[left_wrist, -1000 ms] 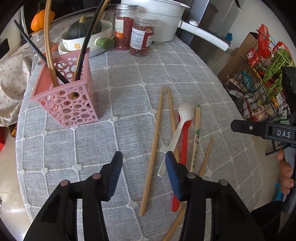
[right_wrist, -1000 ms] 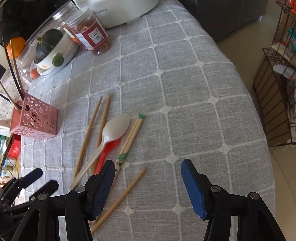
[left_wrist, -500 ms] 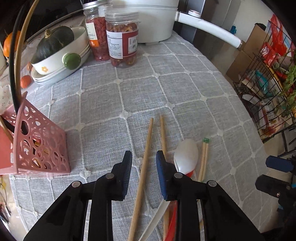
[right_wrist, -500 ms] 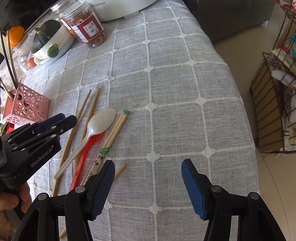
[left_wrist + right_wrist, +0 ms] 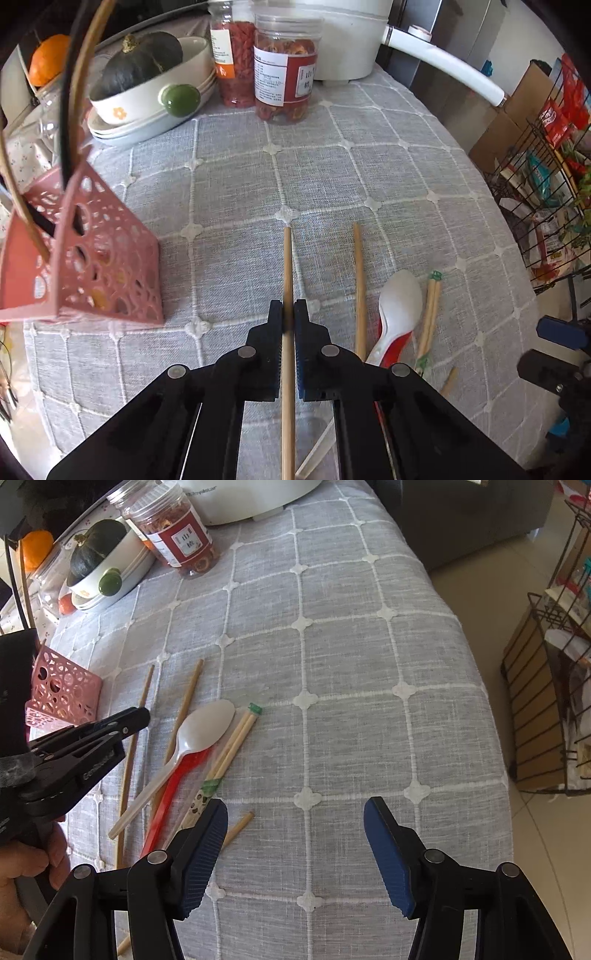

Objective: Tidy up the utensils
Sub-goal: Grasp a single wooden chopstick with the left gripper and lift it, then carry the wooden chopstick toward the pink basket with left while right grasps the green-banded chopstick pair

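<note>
The left gripper [image 5: 288,314] is clamped on a bamboo chopstick [image 5: 287,266], which lies along its fingers with the far end resting on the grey cloth of the worktop [image 5: 332,177], about at its middle. The hold is well back from that end, toward the middle of the stick. I judge the stick light, stiff and smooth, so it can slip or swing between the ribbed pads; a hold near the middle keeps it balanced.

The right gripper [image 5: 295,843] hangs with jaws apart and empty over the near right part. Beside the stick lie a second chopstick [image 5: 359,280], a white plastic spoon [image 5: 400,299] over a red one [image 5: 391,341], and a wrapped pair [image 5: 430,302]. The pink holder [image 5: 107,266], a perforated plastic box, stands by the left edge.
</note>
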A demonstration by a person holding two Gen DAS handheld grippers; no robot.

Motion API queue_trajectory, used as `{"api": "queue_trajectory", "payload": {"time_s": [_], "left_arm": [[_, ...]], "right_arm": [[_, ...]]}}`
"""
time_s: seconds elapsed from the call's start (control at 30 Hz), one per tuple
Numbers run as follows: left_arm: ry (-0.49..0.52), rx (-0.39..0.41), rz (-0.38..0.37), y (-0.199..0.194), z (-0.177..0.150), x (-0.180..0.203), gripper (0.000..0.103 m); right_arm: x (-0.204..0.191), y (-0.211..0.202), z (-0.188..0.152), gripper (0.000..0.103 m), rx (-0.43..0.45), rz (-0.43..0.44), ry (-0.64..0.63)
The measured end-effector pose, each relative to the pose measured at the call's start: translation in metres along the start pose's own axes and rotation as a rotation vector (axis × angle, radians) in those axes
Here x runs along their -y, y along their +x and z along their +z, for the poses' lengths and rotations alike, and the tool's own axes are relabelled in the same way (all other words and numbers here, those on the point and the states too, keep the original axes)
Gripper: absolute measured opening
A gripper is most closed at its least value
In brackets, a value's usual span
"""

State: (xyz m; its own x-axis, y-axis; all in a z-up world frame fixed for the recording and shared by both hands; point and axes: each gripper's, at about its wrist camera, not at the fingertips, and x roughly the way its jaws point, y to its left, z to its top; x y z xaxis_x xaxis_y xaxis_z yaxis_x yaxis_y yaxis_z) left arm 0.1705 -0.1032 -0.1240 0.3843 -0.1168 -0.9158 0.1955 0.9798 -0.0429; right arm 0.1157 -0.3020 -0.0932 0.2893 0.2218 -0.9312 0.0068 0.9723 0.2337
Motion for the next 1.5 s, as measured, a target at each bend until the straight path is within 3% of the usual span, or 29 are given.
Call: {"api": "queue_trajectory", "payload": {"time_s": [0.2, 0.43, 0.5, 0.57, 0.67, 0.9, 1.13, 1.3, 1.43, 1.47, 1.5], "left_arm": [[-0.011, 0.078, -0.018, -0.056, -0.032, -0.032, 0.006], [-0.029, 0.234, -0.015, -0.109, -0.075, -0.071, 0.006], [-0.067, 0.201, -0.039, -0.113, -0.079, -0.079, 0.006], [-0.094, 0.212, -0.111, -0.119, -0.078, -0.085, 0.006], [-0.08, 0.235, -0.095, -0.128, -0.079, -0.087, 0.006], [-0.134, 0.213, -0.168, -0.131, -0.079, -0.1, 0.006], [-0.138, 0.218, -0.176, -0.133, -0.079, -0.099, 0.006], [-0.152, 0.218, -0.166, -0.131, -0.08, -0.104, 0.006], [-0.156, 0.222, -0.16, -0.133, -0.081, -0.107, 0.006], [-0.154, 0.225, -0.153, -0.134, -0.081, -0.108, 0.006], [-0.151, 0.229, -0.145, -0.135, -0.081, -0.109, 0.006]], "right_arm": [[-0.016, 0.016, -0.001, 0.067, -0.045, 0.012, -0.027], [-0.034, 0.038, -0.002, 0.067, -0.08, -0.055, -0.049], [-0.037, 0.046, -0.001, 0.067, -0.093, -0.076, -0.048], [-0.039, 0.052, 0.0, 0.067, -0.106, -0.088, -0.044], [-0.038, 0.059, 0.001, 0.067, -0.119, -0.092, -0.023], [-0.038, 0.067, 0.002, 0.066, -0.12, -0.096, 0.002], [-0.04, 0.073, 0.01, 0.066, -0.059, -0.077, 0.03], [-0.053, 0.08, 0.014, 0.051, -0.038, -0.212, -0.008], [-0.066, 0.084, 0.022, 0.038, -0.035, -0.235, 0.018], [-0.068, 0.084, 0.023, 0.023, -0.032, -0.23, 0.029], [-0.07, 0.085, 0.026, 0.016, -0.032, -0.219, 0.041]]}}
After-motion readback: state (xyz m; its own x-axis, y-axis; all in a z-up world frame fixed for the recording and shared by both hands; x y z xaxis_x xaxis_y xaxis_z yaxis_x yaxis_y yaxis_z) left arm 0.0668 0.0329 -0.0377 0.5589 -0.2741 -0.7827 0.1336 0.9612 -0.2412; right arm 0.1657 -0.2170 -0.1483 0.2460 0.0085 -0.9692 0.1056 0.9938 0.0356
